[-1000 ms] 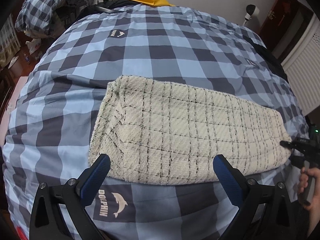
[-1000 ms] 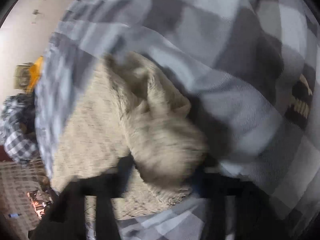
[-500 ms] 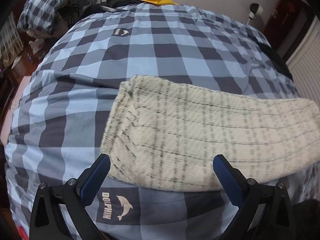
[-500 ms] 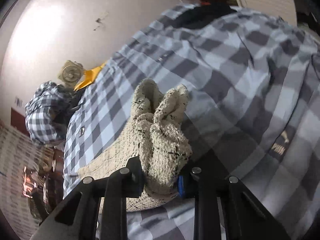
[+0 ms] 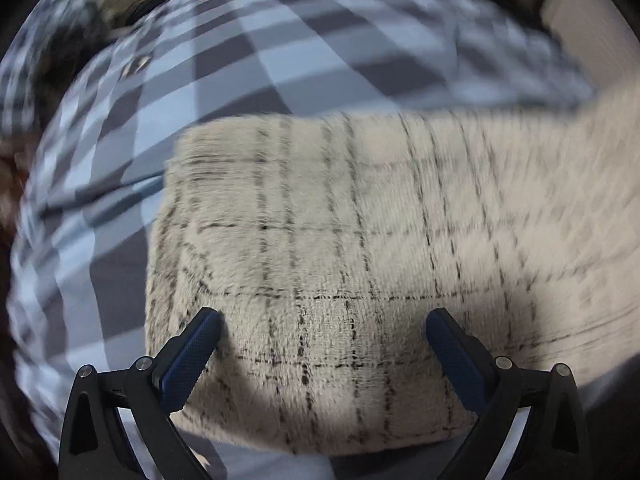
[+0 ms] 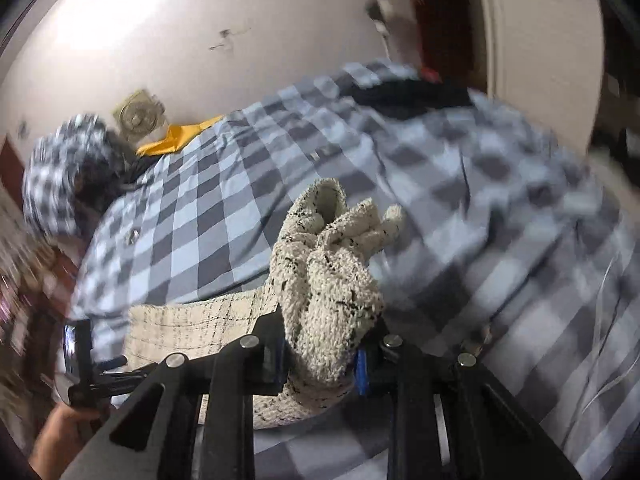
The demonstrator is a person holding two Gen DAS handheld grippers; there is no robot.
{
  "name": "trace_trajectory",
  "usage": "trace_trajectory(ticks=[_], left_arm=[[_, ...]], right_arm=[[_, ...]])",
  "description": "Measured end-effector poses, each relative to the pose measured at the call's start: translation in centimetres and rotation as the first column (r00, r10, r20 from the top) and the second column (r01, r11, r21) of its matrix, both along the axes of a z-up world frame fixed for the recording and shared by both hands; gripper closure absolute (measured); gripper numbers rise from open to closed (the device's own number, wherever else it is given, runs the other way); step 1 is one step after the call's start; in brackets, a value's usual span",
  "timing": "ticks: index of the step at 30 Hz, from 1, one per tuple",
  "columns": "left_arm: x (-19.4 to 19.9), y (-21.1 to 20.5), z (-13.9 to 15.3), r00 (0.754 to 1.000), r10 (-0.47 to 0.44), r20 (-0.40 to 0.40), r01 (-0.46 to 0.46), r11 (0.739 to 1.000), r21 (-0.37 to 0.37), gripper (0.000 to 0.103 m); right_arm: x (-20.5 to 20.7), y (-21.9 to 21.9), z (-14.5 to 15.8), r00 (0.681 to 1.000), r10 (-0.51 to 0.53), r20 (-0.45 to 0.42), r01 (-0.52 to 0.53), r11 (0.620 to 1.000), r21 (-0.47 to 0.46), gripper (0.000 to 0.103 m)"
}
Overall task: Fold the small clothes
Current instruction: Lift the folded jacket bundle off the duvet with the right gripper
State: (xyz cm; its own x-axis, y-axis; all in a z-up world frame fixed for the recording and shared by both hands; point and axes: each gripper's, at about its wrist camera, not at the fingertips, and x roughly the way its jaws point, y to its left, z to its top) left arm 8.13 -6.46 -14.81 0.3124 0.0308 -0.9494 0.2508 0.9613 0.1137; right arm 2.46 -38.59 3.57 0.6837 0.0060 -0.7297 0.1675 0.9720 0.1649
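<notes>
A cream knit garment with thin black checks [image 5: 340, 248] lies on the blue-grey checked bedspread [image 5: 280, 60]. My left gripper [image 5: 322, 340] is open, its blue pads [image 5: 192, 354] low over the garment's near left part. My right gripper [image 6: 320, 356] is shut on the garment's bunched right end [image 6: 328, 272] and holds it lifted above the bed. The rest of the garment [image 6: 192, 328] trails flat to the left. The left gripper also shows in the right wrist view [image 6: 86, 364], held by a hand.
A yellow cloth [image 6: 176, 138] and a small fan [image 6: 138, 116] sit at the bed's far edge by the wall. A checked bundle [image 6: 60, 176] lies at the far left. A dark item [image 6: 400, 96] lies at the far right of the bed.
My right gripper has closed on the garment's right end and lifted it off the bed. My left gripper has moved forward over the garment's left part, still open.
</notes>
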Motion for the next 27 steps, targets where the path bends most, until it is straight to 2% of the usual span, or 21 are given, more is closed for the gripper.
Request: trace_trajectory(ticks=[3,5,8,9,11,12,13,15,17,19,22,24,25,27], left_arm=[[-0.5,-1.4,0.0,0.997,-0.073,0.038,0.069,0.994,0.089,0.0],[-0.3,-1.0,1.5,0.998,-0.037,0.043,0.033,0.997,0.072,0.0],[-0.6,0.4,5.9,0.984,0.073,0.162,-0.055,0.992,-0.111,0.0],[-0.7,0.3,6.8,0.982,0.085,0.17,-0.057,0.985,-0.163,0.0],[-0.4,-1.6,6.3,0.994,0.016,0.11,0.005,0.983,-0.186,0.0],[-0.5,-3.1,5.3,0.997,-0.061,0.051,0.069,0.985,-0.158,0.0],[-1.0,-4.7,4.3,0.992,-0.126,0.028,0.128,0.986,-0.104,0.0],[-2.4,-7.3,3.0,0.974,-0.211,0.077,0.21,0.977,0.028,0.001],[-2.6,-8.3,2.2,0.969,-0.234,0.079,0.229,0.971,0.07,0.001],[-2.3,-8.1,1.7,0.974,-0.222,0.05,0.22,0.974,0.049,0.0],[-0.8,-5.8,2.5,0.985,-0.174,-0.019,0.173,0.984,-0.051,0.0],[0.7,-3.9,4.7,0.995,-0.077,0.065,0.082,0.994,-0.076,0.0],[1.3,-3.4,5.9,0.992,-0.02,0.122,0.029,0.997,-0.077,0.0],[2.2,-2.9,6.7,0.981,0.064,0.183,-0.044,0.993,-0.11,0.0]], right_arm=[[0.6,3.4,1.9,0.996,0.075,0.04,-0.071,0.994,-0.088,0.083],[0.9,6.5,3.3,0.989,0.137,0.062,-0.125,0.978,-0.167,0.083],[0.9,9.1,4.2,0.978,0.194,0.081,-0.171,0.957,-0.236,0.083],[0.8,9.1,4.2,0.976,0.201,0.083,-0.178,0.956,-0.232,0.083],[0.8,8.9,4.3,0.975,0.207,0.084,-0.186,0.961,-0.206,0.083],[0.8,8.6,4.4,0.975,0.204,0.091,-0.186,0.967,-0.177,0.083],[0.8,8.3,4.3,0.975,0.201,0.098,-0.185,0.971,-0.149,0.083],[0.8,7.6,4.3,0.973,0.199,0.12,-0.191,0.979,-0.076,0.083],[1.0,7.7,3.8,0.97,0.214,0.117,-0.213,0.977,-0.02,0.083],[1.0,8.5,3.1,0.966,0.237,0.107,-0.239,0.971,0.006,0.083],[0.6,9.2,2.7,0.956,0.265,0.124,-0.268,0.963,0.01,0.083],[0.3,9.1,3.1,0.954,0.263,0.141,-0.268,0.963,0.015,0.083],[0.1,9.0,3.3,0.954,0.263,0.147,-0.269,0.963,0.021,0.083],[-0.2,9.0,3.8,0.95,0.265,0.164,-0.275,0.961,0.036,0.083]])
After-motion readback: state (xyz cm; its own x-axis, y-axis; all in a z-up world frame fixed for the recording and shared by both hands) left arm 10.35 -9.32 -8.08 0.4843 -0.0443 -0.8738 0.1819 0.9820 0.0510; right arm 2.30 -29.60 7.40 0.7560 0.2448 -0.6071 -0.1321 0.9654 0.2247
